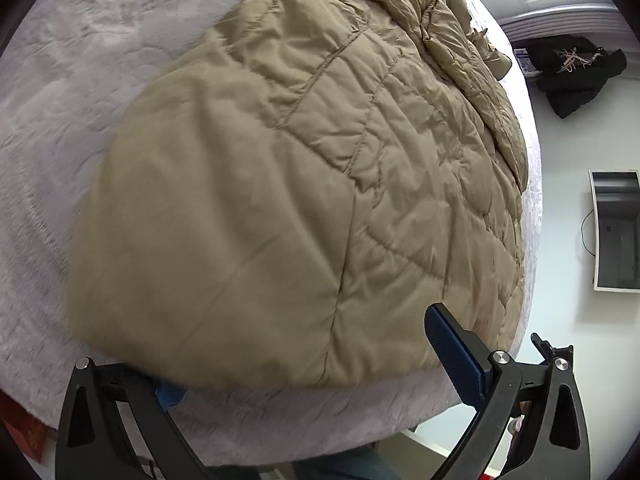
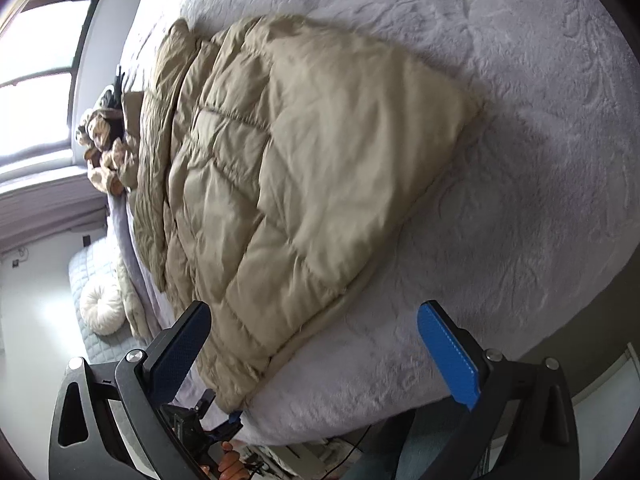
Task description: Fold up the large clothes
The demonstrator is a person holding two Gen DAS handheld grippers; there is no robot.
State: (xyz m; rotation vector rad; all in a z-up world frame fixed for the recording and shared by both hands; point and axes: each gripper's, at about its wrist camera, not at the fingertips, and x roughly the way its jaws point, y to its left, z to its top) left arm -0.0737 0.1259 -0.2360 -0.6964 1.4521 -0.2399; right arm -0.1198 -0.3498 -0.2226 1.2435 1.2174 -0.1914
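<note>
In the left wrist view, a tan quilted coat (image 1: 304, 168) lay spread on a bed (image 1: 72, 80) covered in pale plush fabric, filling the middle of the frame and running from the lower centre up toward the upper right, where its bunched sleeves or hood trailed off. The left hand-held gripper (image 1: 308, 364) stood wide open at the bottom of the frame; its right blue pad showed clearly in the lower right, while the left pad was mostly tucked under the coat's near hem at lower left, so the hem lay between the jaws without being pinched. A dark bag (image 1: 576, 72) sat on the floor at the upper right, off the bed. In the right wrist view, the coat (image 2: 304, 168) stretched from the bottom centre up toward the upper left, its long axis slanting away from the camera, with a smooth folded corner pointing to the right of the frame. The right hand-held gripper (image 2: 320, 344) was also wide open and empty, its jaws straddling the near hem at the bottom of the frame. Both grippers appeared about equally near the hem, each at its own end, so the coming move likely turns on pinching that edge and carrying it along the coat's length toward the far end.
</note>
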